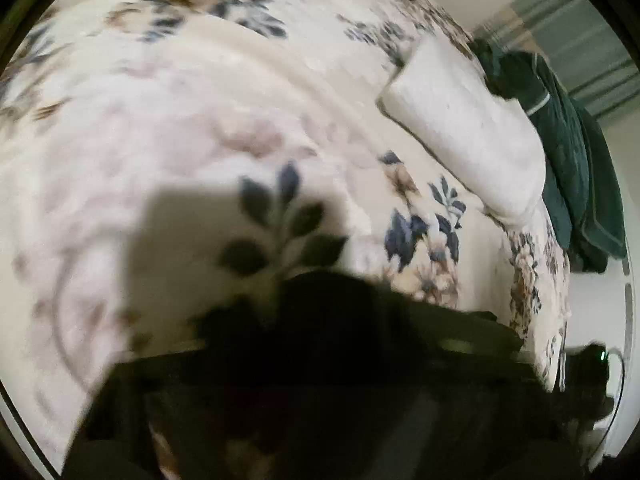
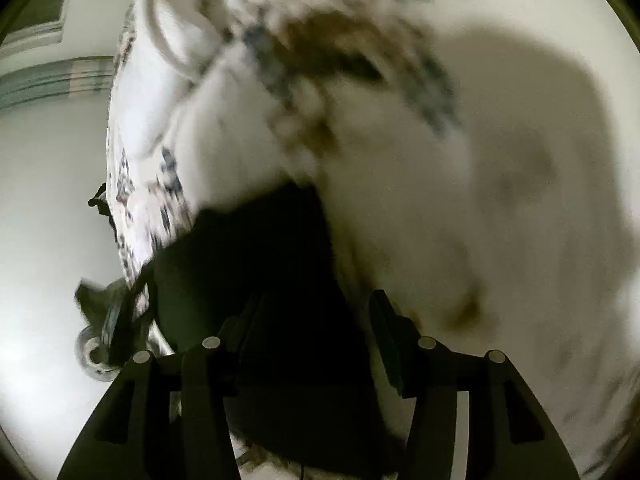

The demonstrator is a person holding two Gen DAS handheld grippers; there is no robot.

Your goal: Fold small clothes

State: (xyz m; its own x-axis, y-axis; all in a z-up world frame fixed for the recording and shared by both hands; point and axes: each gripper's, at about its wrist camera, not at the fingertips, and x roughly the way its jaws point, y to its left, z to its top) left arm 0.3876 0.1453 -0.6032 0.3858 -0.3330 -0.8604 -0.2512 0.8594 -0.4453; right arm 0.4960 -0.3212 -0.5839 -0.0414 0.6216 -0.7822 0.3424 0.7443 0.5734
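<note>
Blanket (image 1: 200,128): plush, cream, printed with blue and brown flowers. It fills most of both views and bulges under the fisheye lens. Motion blur smears the print, heavily so in the right wrist view.

Pillow (image 1: 468,128): white, oblong, with a finely pebbled surface. It lies on the blanket near the far edge. In the right wrist view a white form at the top left may be the same pillow; blur prevents confirmation.

Green cloth (image 1: 576,148): dark green, soft, with a thin pale trim line. It hangs in folds over the blanket edge just beyond the pillow.

Garment (image 2: 272,264): black and matte, with no visible texture. It lies on the blanket near its edge, directly ahead of the right gripper. Its lower part is hidden behind the fingers, so its outline cannot be read.

Right gripper (image 2: 316,332): black, rigid and angular, with round silver pins on the finger linkages. The fingers stand apart, with the garment running between them. Contact cannot be confirmed.

Left gripper (image 1: 320,380): a black, blurred mass along the bottom edge, merging with dark fabric. Finger spacing and any grasp cannot be determined.
</note>
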